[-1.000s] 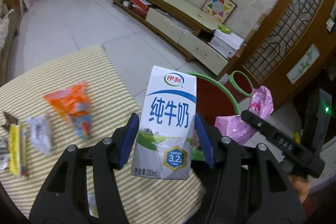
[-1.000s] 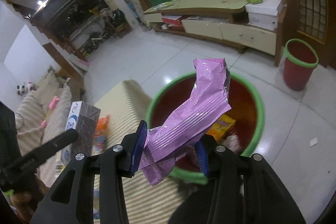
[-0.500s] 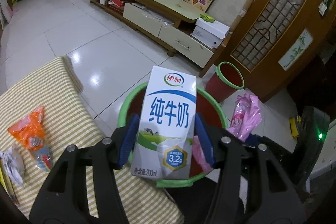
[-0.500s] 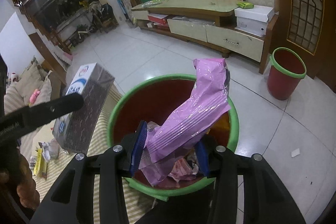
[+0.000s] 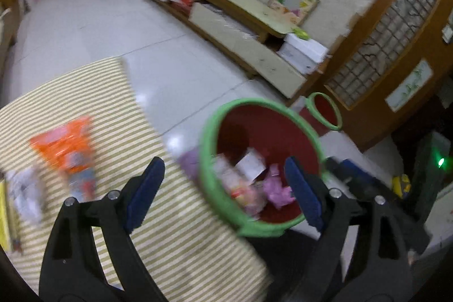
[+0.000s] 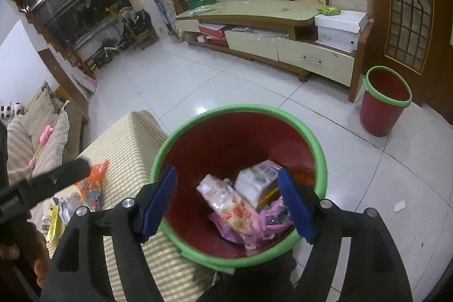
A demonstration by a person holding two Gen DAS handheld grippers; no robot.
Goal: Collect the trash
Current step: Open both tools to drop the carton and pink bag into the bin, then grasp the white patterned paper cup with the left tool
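Observation:
A red bin with a green rim [image 6: 240,109] stands by the striped table; it also shows in the left wrist view [image 5: 254,104]. Inside lie the white milk carton [image 6: 256,180], the purple wrapper [image 6: 273,217] and a pink printed packet [image 6: 229,203]. My right gripper [image 6: 228,203] is open and empty above the bin. My left gripper [image 5: 225,191] is open and empty over the bin's near rim and the table edge. An orange wrapper [image 5: 66,145] and a crumpled grey wrapper [image 5: 24,191] lie on the striped table [image 5: 175,239].
A yellow wrapper [image 5: 4,220] lies at the table's left edge. A second, smaller red bin [image 6: 385,101] stands on the tiled floor by a low TV cabinet [image 6: 266,27]. A sofa with cushions [image 6: 31,129] is at the left.
Both grippers opened. The milk carton dropped from the left gripper and the purple wrapper from the right into the bin. The left wrist view swung left and is blurred.

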